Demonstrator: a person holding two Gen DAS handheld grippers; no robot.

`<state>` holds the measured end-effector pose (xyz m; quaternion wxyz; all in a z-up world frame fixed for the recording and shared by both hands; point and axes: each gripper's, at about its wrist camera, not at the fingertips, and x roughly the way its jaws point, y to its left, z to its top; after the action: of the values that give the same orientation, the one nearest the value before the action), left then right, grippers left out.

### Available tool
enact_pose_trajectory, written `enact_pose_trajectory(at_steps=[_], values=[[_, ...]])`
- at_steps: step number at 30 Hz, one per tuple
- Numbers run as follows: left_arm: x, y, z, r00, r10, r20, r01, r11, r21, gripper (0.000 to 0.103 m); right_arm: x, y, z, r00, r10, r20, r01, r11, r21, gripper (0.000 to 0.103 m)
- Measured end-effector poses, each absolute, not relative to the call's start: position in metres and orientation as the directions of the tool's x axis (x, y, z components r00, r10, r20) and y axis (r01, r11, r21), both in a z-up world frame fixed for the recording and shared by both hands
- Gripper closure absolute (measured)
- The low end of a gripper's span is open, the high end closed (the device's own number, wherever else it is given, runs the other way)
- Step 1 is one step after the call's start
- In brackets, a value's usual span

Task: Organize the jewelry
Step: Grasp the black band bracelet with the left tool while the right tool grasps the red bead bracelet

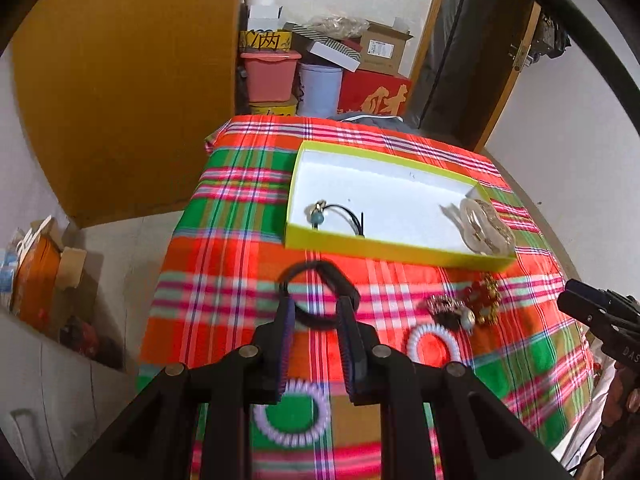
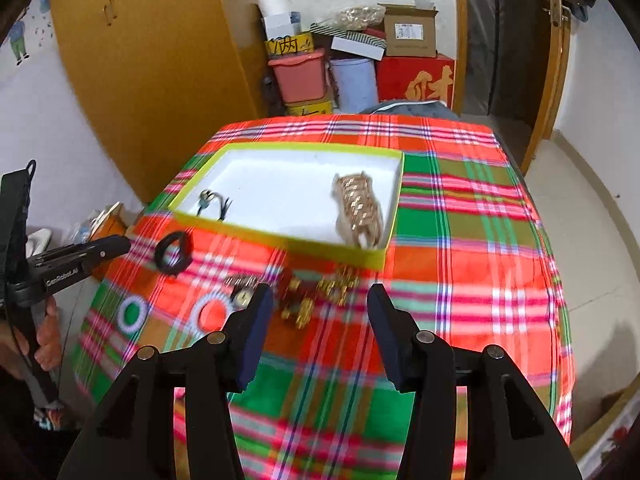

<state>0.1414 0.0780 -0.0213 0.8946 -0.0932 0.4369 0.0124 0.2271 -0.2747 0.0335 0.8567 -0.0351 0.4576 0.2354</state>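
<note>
Plaid-covered table (image 2: 460, 240) with a lime-rimmed box (image 1: 400, 250) on it.
Left gripper (image 1: 318, 304) has its jaws clamped on a black hair tie (image 1: 316, 270), held up just short of the box; right gripper (image 2: 320, 300) hangs released over the gold-and-red jewelry pile (image 2: 316, 296).

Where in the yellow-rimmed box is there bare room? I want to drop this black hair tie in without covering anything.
The box floor is bare across the middle and along the far wall, between the beaded black cord at its left end and the gold clip pile at its right end. Those two ends are crowded. The left gripper holds the black hair tie.
</note>
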Motion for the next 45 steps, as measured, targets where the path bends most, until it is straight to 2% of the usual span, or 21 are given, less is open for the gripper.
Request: enact_pose_trajectory(at_steps=[14,19,27,28,30,32,42,45], values=[[0.104,0.083,-0.008,0.64,-0.053,-0.766,-0.122,0.978,-0.169,0.082,0.2,-0.266,0.04,0.446,0.416,-0.793,-0.479,0.859,0.181,0.054],[0.1,0.087,-0.012,0.64,-0.061,-0.766,-0.125,0.975,-0.182,0.082,0.201,-0.254,0.031,0.422,0.42,-0.804,-0.495,0.849,0.183,0.06],[0.108,0.097,-0.021,0.628,-0.07,-0.775,-0.132,0.972,-0.195,0.082,0.214,-0.241,0.019,0.4,0.407,-0.821,-0.495,0.85,0.18,0.061],[0.11,0.098,-0.022,0.627,-0.071,-0.776,-0.133,0.971,-0.197,0.081,0.217,-0.241,0.017,0.401,0.404,-0.822,-0.492,0.852,0.179,0.061],[0.114,0.1,-0.024,0.627,-0.075,-0.776,-0.136,0.969,-0.204,0.069,0.224,-0.24,0.012,0.402,0.394,-0.826,-0.484,0.858,0.173,0.061],[0.117,0.102,-0.026,0.629,-0.08,-0.773,-0.139,0.967,-0.213,0.064,0.231,-0.241,0.007,0.4,0.382,-0.833,-0.476,0.863,0.167,0.061],[0.137,0.103,-0.038,0.613,-0.084,-0.786,-0.149,0.964,-0.219,0.064,0.263,-0.237,-0.016,0.376,0.363,-0.852,-0.493,0.858,0.148,0.061],[0.141,0.103,-0.04,0.608,-0.086,-0.789,-0.148,0.964,-0.219,0.064,0.269,-0.231,-0.022,0.36,0.366,-0.858,-0.516,0.844,0.144,0.067]])
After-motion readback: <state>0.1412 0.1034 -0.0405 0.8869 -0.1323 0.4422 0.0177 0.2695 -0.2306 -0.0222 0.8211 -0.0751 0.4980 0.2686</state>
